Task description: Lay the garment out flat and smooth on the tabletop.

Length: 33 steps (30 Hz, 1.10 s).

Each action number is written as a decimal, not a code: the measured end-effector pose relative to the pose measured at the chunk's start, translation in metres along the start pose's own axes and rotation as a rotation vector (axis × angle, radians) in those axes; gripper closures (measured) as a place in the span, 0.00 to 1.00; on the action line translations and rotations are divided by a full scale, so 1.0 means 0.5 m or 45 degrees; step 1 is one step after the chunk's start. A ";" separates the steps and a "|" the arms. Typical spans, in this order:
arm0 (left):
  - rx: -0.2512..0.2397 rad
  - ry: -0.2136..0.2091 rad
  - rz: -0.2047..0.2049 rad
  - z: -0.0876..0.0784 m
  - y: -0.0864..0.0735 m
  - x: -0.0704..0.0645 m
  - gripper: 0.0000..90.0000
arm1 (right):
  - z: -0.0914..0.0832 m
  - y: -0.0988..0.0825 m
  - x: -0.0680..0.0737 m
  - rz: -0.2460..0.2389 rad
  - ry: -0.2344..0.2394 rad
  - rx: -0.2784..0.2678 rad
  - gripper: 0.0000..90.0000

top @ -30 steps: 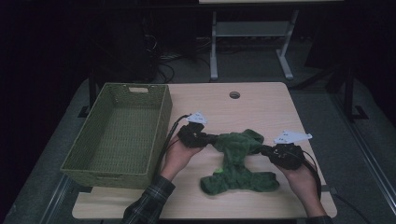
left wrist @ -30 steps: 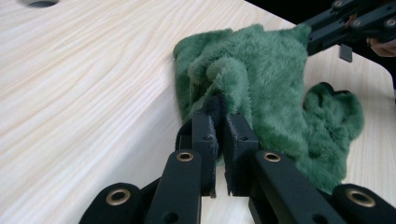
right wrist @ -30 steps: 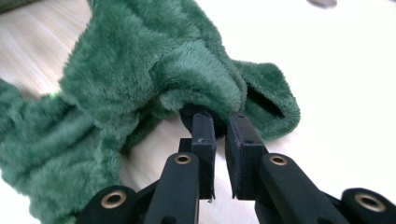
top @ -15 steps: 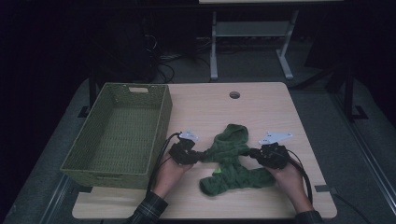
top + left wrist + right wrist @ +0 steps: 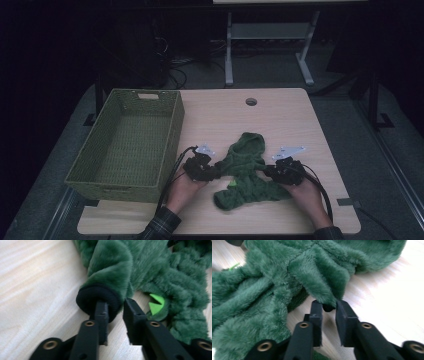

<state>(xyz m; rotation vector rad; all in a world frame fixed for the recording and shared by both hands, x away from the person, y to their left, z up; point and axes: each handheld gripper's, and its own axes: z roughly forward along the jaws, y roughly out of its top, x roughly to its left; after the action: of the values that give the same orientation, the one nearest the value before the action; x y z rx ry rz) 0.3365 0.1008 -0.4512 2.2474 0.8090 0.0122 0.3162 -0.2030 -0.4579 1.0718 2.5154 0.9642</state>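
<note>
A dark green fleece garment (image 5: 247, 172) lies crumpled on the wooden table (image 5: 285, 120), with a bright green tag (image 5: 156, 305) showing on it. My left gripper (image 5: 215, 173) rests at its left sleeve. The jaws have just been opening, and the sleeve's black cuff (image 5: 90, 296) sits against one fingertip (image 5: 102, 307) with a gap beside it. My right gripper (image 5: 266, 171) is at the right sleeve end (image 5: 324, 290). Its jaws have also just been opening, and the sleeve tip hangs loosely between them (image 5: 329, 304).
A green woven basket (image 5: 172, 135) stands to the left of my left hand, close to its cable. A cable hole (image 5: 251, 101) sits at the table's far middle. Bare table lies beyond and to the right of the garment.
Both hands came down and toward the near edge with the garment, which now lies bunched narrower on the table. The two grippers stand closer together.
</note>
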 end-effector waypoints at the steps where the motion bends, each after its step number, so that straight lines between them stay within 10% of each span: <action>1: -0.014 0.009 0.022 -0.010 0.006 -0.001 0.73 | -0.010 0.001 -0.002 0.009 -0.006 -0.015 0.78; 17: -0.134 0.030 0.080 -0.062 0.097 -0.014 0.62 | -0.093 0.035 -0.045 0.075 -0.050 -0.174 0.71; 33: -0.089 0.088 0.061 0.039 0.203 0.059 0.55 | 0.009 0.116 -0.099 0.185 -0.098 -0.121 0.60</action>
<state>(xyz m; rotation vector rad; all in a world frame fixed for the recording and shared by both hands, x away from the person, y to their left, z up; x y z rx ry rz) 0.4202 0.0510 -0.4064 2.2100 0.7795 0.1392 0.3850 -0.2061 -0.4249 1.2511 2.3324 1.0476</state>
